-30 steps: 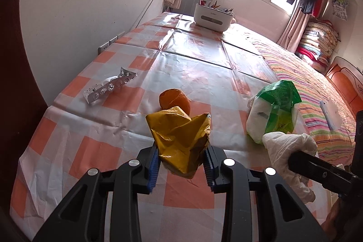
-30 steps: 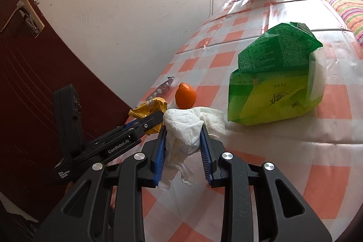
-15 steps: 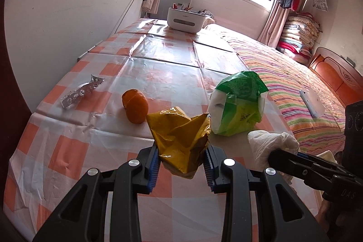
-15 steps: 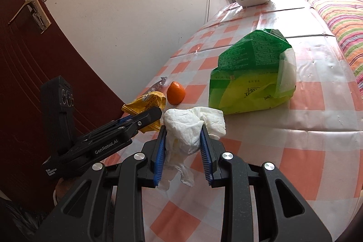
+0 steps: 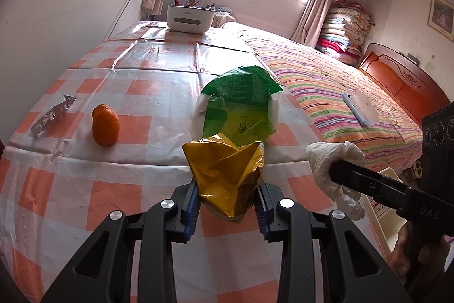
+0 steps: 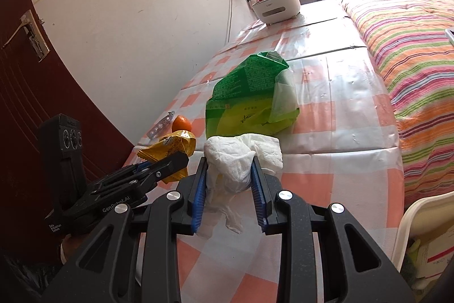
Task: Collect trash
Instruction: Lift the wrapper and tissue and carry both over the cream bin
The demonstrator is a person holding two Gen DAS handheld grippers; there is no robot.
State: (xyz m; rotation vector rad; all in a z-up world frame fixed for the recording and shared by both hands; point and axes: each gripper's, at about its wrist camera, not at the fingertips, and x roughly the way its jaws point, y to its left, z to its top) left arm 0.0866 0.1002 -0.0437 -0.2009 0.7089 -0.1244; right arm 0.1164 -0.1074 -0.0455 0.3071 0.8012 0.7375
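Note:
My left gripper is shut on a crumpled yellow wrapper, held above the orange-checked tablecloth. My right gripper is shut on a crumpled white tissue, which also shows in the left wrist view as the tissue at the right. The left gripper with the wrapper appears at the left of the right wrist view. On the cloth lie a green tissue pack, an orange and a foil blister strip.
A white organiser box stands at the table's far end. A striped bed runs along the right with a white packet on it. A white bin rim is at lower right. A brown door stands left.
Both grippers have moved rightwards along the table's near edge with their loads. The orange and foil strip slid left in the left wrist view; the white bin rim came into the right wrist view.

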